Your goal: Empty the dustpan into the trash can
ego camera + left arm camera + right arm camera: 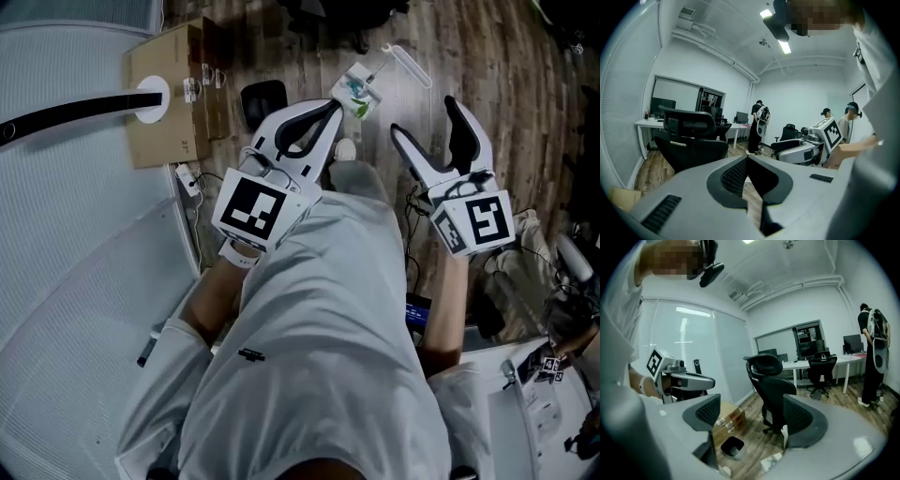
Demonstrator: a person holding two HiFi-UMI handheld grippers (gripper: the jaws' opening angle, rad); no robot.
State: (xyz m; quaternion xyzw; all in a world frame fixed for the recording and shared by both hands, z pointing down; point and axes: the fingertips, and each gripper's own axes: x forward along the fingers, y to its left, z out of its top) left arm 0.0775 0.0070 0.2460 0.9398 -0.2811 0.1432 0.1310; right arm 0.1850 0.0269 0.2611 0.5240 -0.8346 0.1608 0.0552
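Seen from the head, the left gripper (334, 107) has its jaws pressed together on nothing, and the right gripper (425, 117) has its jaws wide apart and empty. The white dustpan (356, 90) lies on the wood floor just past the left gripper's tips. The black trash can (262, 97) stands near it, beside a cardboard box (173, 94). The right gripper view frames the trash can between its jaws. The left gripper view shows neither dustpan nor trash can, only an office chair (689, 140).
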